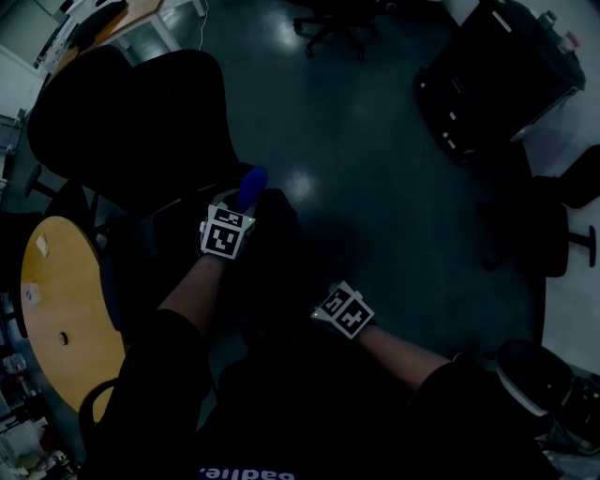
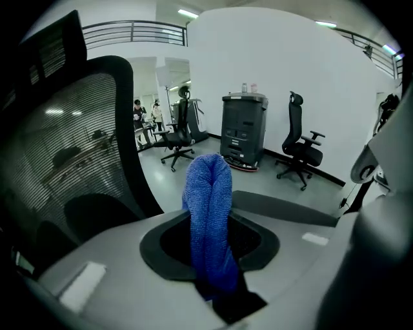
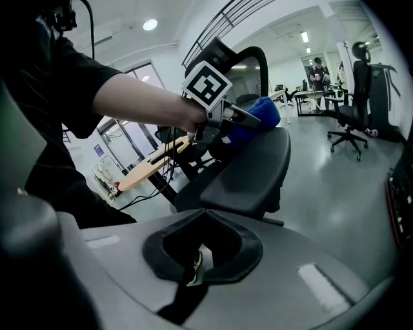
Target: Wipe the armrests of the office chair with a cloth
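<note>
A blue cloth (image 2: 210, 219) is folded into a roll and stands up between the jaws of my left gripper (image 2: 213, 252), which is shut on it. In the head view the cloth (image 1: 251, 187) points away from the marker cube of the left gripper (image 1: 228, 231), just right of the black office chair's mesh backrest (image 1: 131, 117). The right gripper view shows the cloth (image 3: 261, 113) resting on the top end of the chair's dark armrest pad (image 3: 248, 171). My right gripper (image 3: 203, 248) is shut and holds nothing, low and near the person's body (image 1: 341, 309).
A round wooden table (image 1: 61, 309) stands at the left. Other office chairs (image 1: 333, 28) and a black machine (image 1: 497, 80) are across the grey floor. One more chair (image 1: 553, 225) stands at the right. People are far off in the left gripper view.
</note>
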A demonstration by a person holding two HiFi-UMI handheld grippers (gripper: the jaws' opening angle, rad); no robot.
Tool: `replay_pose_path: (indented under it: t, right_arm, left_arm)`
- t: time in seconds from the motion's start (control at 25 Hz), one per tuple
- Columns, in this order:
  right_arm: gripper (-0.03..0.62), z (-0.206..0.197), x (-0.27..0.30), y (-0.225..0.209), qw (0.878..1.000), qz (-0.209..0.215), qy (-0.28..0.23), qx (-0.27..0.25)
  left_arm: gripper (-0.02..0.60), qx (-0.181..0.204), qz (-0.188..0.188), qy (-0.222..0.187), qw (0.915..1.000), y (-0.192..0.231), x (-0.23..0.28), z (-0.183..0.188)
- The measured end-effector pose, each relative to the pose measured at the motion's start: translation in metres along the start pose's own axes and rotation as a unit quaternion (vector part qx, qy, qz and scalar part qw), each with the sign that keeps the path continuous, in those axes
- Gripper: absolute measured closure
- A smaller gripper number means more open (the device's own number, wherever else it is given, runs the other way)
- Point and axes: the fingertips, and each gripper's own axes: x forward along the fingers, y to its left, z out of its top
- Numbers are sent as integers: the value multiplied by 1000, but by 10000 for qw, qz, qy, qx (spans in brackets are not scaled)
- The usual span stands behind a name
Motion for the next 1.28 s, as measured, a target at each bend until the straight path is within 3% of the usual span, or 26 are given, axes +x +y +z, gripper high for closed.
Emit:
replay_pose_path:
  t: [0.2,0.48,0.8,1.08,1.28]
  right_arm:
    - [591,-2,0,0,10000,18,21,9]
    - [591,-3,5,1,9998,-90,87,159]
    - [591,-5,10,1,9988,-320,116,344]
    - [591,-10,14,-5,9951,-573,-125,794]
    - [591,-6,16,-5,9918,-730,-385,978]
  left_arm:
    - [456,-86,-52,-143,9998,-14,-9,-4]
    - [457,-714,-215,-490,9960,-49,-37,-24]
    - [457,-363,-818,-618,9941,-110,-73,-49]
    - [457,-593,-1290,-663,9876,-154,-99,-65]
    - [457,-474,-1620,-632,9836,-176,-114,-77]
